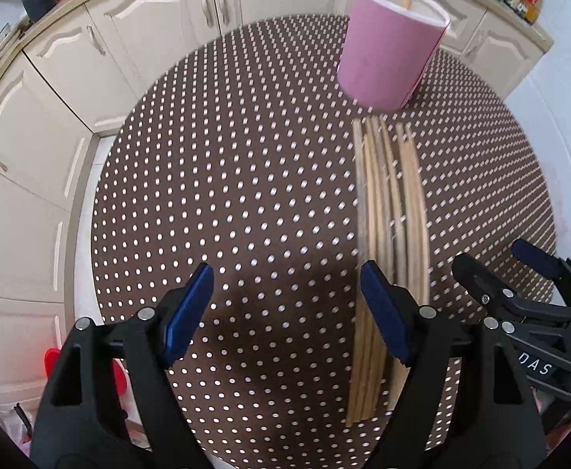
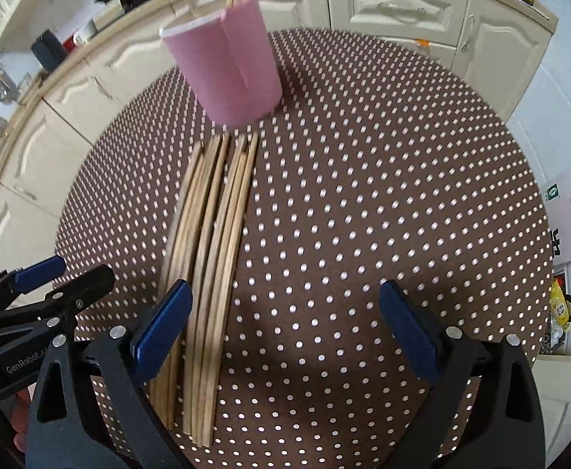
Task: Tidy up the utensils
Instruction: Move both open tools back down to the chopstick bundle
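Both grippers have fingers wide apart, holding nothing. Chopsticks (image 1: 387,219) lie on desk (image 1: 246,179) btw. left gripper (image 1: 285,312) and right gripper (image 2: 281,332), probably under inner fingers; pink cup (image 1: 391,51) beyond.

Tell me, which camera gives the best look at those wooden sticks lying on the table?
The right wrist view: the wooden sticks run nearly whole beside its claw. In the left wrist view, that claw's finger covers part of them.
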Available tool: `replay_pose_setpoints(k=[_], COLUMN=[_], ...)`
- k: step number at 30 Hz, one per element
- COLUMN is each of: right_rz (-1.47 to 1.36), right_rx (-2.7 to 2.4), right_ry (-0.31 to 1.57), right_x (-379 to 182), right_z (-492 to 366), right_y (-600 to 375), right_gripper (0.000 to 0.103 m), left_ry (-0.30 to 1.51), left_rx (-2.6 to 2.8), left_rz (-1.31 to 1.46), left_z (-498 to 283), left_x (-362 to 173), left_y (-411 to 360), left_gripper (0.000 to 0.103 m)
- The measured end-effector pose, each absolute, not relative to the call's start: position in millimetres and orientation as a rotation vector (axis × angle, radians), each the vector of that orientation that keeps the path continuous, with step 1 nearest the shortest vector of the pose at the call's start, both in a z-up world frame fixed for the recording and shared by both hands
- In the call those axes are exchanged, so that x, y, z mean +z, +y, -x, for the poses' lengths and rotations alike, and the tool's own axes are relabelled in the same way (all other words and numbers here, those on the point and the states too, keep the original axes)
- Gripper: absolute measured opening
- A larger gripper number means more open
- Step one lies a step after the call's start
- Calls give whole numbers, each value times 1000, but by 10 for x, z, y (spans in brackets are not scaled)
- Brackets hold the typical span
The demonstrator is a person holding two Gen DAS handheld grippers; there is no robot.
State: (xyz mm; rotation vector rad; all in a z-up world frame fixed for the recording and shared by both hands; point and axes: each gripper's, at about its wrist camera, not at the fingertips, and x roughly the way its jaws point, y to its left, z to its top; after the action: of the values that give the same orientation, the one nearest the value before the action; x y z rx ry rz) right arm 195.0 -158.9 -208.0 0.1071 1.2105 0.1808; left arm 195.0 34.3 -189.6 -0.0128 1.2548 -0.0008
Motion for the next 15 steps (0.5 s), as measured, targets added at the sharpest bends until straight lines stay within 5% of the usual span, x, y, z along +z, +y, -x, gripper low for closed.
replay_pose_setpoints(k=[15], right_rz=[6], right_rx=[126], right_ry=[1278], right_x=[-2319], right_z=[-2035], right_y=[-1369], right_gripper=[84], left_ry=[1308], left_rx=[1], left_rz=[17], left_z=[-1898], left_x=[-2148], left_y=[356], left_gripper=[76])
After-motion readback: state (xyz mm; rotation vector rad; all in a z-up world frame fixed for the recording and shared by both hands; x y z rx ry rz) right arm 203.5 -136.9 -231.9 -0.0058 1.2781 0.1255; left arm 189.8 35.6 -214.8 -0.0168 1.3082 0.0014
